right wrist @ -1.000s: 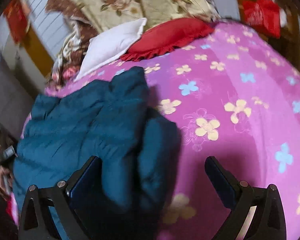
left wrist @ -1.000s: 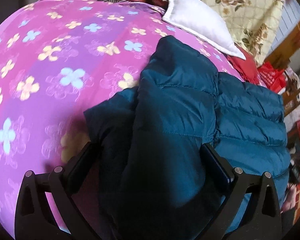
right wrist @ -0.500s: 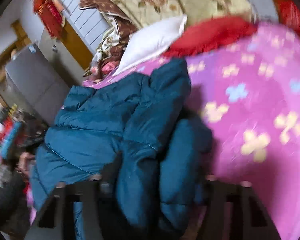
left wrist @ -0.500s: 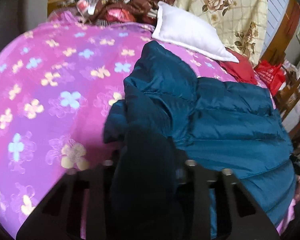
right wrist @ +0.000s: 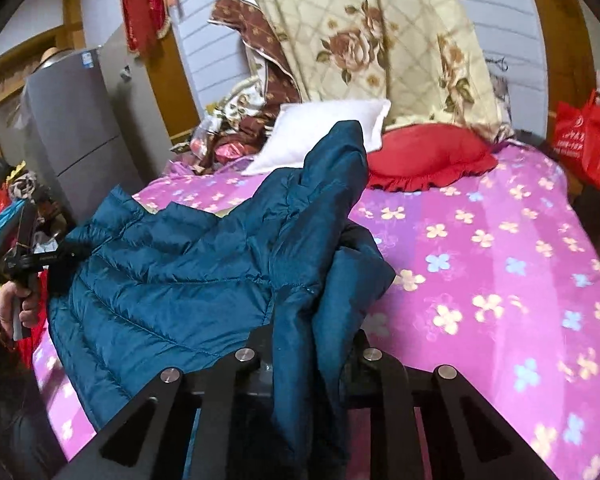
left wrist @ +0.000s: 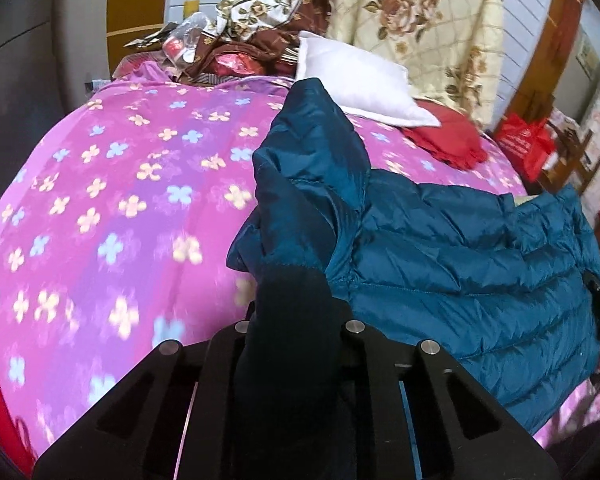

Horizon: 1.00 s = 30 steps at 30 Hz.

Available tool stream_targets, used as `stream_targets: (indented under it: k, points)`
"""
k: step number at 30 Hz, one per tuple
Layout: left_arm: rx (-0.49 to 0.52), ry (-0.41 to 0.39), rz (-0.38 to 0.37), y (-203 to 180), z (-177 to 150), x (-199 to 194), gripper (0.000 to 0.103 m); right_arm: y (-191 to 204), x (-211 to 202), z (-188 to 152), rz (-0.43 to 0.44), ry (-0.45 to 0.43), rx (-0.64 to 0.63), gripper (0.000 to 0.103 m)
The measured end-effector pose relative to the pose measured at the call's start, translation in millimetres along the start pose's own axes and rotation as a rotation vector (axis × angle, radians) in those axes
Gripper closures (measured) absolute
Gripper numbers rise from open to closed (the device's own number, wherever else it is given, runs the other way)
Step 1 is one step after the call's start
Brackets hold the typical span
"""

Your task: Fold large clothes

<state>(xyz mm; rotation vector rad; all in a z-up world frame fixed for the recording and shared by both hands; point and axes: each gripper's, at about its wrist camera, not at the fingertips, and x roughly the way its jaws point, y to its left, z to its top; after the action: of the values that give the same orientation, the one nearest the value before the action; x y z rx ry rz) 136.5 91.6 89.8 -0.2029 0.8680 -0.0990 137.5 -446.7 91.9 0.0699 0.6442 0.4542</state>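
Note:
A teal quilted puffer jacket lies on the pink flowered bedspread, with one part raised toward each camera. My left gripper has a dark bunched fold of the jacket between its fingers, and its jaws are closing tight on the fabric. In the right wrist view the jacket spreads to the left, and my right gripper is closing on another fold that hangs between its fingers. A sleeve stands up in the middle of both views.
A white pillow and a red frilled pillow lie at the head of the bed under a hanging floral quilt. A grey fridge stands on the left, a red bag on the right. A hand holds the other gripper's handle.
Both grippers went from wide open around the jacket to closed on its fabric. Both have lifted, pulling the held folds up off the bedspread.

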Motion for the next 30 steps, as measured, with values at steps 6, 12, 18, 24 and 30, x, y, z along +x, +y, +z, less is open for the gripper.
stream_targets:
  k: [6, 12, 18, 24, 30]
  points:
    - [0.006, 0.031, -0.062, -16, -28, 8, 0.088, -26, -18, -36, 0.012, 0.059, 0.056, 0.085]
    - [-0.156, 0.132, -0.038, 8, -47, 55, 0.058, -77, 22, -79, 0.035, 0.249, 0.345, 0.069]
    - [-0.149, -0.021, 0.044, 32, -32, 6, 0.045, -80, -37, -59, -0.022, 0.101, 0.404, 0.055]
    - [-0.072, -0.074, 0.052, -21, 4, 0, 0.043, 6, -27, -9, -0.115, 0.07, 0.173, 0.054]
    - [0.155, -0.022, 0.185, -101, 9, 69, 0.043, 89, 78, 11, -0.037, 0.198, 0.046, 0.053]
